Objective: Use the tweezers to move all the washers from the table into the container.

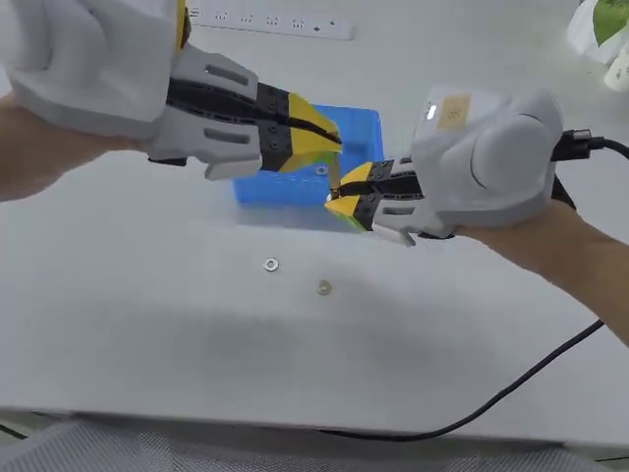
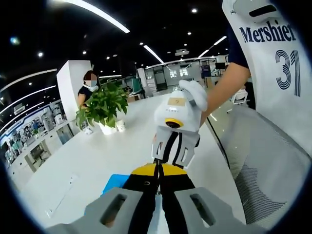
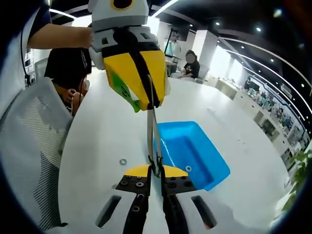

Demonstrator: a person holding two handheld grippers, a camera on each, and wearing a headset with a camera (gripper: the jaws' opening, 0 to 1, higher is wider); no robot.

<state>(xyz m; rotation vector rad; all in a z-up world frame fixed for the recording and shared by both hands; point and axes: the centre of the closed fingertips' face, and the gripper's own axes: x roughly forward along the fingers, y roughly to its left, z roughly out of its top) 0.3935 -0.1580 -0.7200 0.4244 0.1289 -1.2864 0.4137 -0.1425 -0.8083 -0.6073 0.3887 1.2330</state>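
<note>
Jaws of both grippers pinch narrow on the thin metal tweezers, which span from the left gripper at upper left of the head view to the right gripper at centre, over the blue rectangular plastic container — a small ring washer lies inside it. Below centre, a small silver washer and a brassy washer lie near each other on the white table.

Headset camera stares steeply down, close over the table, container at twelve o'clock. The gripper views face each other, nearly level, nose to nose; both catch that container: seven o'clock left, four o'clock right.
</note>
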